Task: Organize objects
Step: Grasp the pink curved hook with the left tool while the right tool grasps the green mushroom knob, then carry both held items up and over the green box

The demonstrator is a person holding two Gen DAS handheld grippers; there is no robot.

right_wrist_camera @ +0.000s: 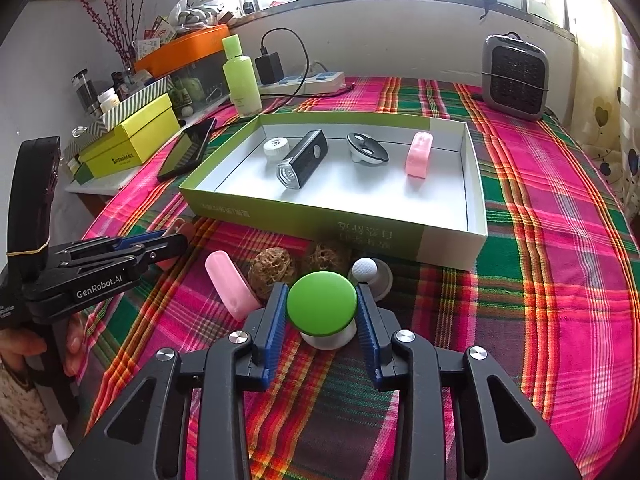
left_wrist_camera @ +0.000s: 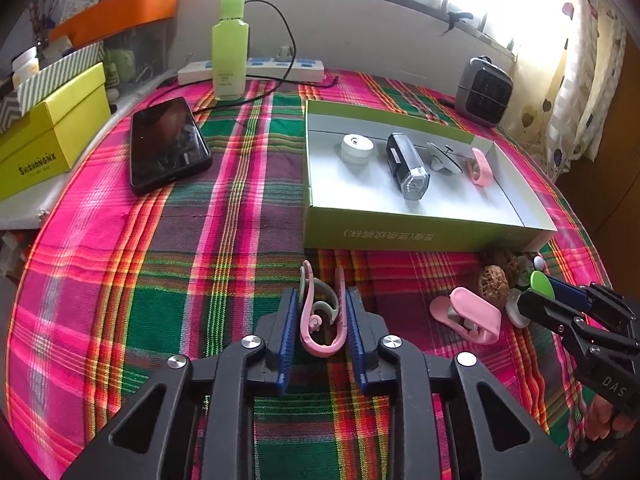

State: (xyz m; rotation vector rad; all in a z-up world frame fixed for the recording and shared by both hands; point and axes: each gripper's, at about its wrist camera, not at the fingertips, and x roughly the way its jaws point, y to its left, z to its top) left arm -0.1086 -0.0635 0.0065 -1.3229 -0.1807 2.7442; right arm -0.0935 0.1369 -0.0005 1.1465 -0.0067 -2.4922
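Note:
My left gripper (left_wrist_camera: pixel 322 296) is shut on a pink and grey-green curled clip (left_wrist_camera: pixel 316 320), its blue pads (left_wrist_camera: pixel 289 320) pressing both sides just above the plaid cloth. My right gripper (right_wrist_camera: pixel 322 289) is shut on a mushroom-shaped knob (right_wrist_camera: pixel 322 305) with a green cap and white base, which rests on the cloth. Behind both lies a shallow green-and-white box (right_wrist_camera: pixel 452 240). It holds a white jar cap (right_wrist_camera: pixel 275 147), a black flashlight (right_wrist_camera: pixel 303 159), a grey disc (right_wrist_camera: pixel 367 148) and a pink clip (right_wrist_camera: pixel 419 155).
Loose on the cloth in front of the box lie a pink clip (right_wrist_camera: pixel 230 286), two walnuts (right_wrist_camera: pixel 274 270) and a white ball on a grey disc (right_wrist_camera: pixel 365 269). A phone (left_wrist_camera: pixel 168 144), a green bottle (left_wrist_camera: pixel 230 46), a power strip, a small heater (right_wrist_camera: pixel 515 76) and yellow boxes (left_wrist_camera: pixel 48 132) ring the table.

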